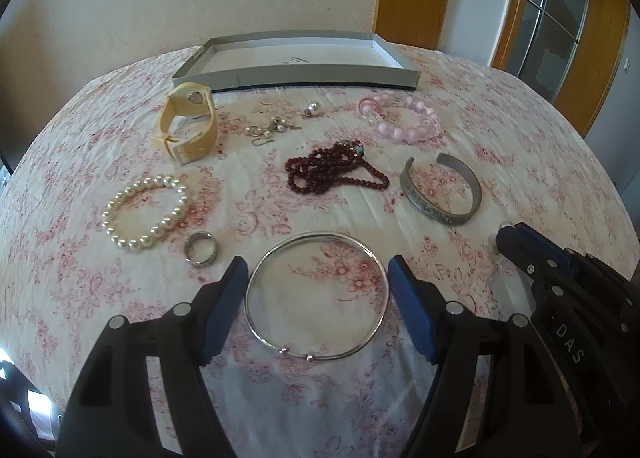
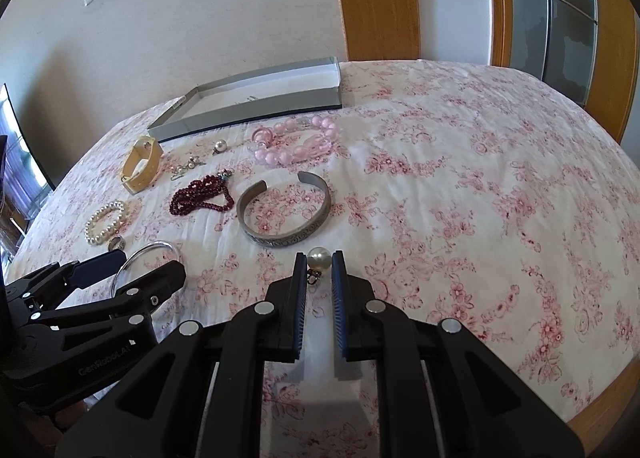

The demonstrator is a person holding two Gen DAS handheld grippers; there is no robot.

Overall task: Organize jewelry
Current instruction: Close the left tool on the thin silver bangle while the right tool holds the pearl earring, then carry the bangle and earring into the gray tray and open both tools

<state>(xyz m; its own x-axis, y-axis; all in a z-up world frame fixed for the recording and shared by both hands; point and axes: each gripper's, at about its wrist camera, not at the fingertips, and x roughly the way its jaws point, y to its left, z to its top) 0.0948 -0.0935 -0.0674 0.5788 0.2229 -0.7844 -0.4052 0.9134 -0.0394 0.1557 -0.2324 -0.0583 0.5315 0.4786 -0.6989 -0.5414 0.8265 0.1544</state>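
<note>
Straddling the thin silver bangle [image 1: 318,296] with the left gripper [image 1: 316,270] wide; narrowing the right gripper [image 2: 319,260] around a small, slippery pearl earring [image 2: 319,258] on the tabletop [image 2: 460,178]; needing a gentle mid-bead pinch, tray [image 2: 256,104] beyond.

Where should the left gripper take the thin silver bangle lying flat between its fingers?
Probably across the wire rim of the silver bangle, from above, one finger inside the hoop: it lies flat, and the open left gripper straddles its full width.
</note>
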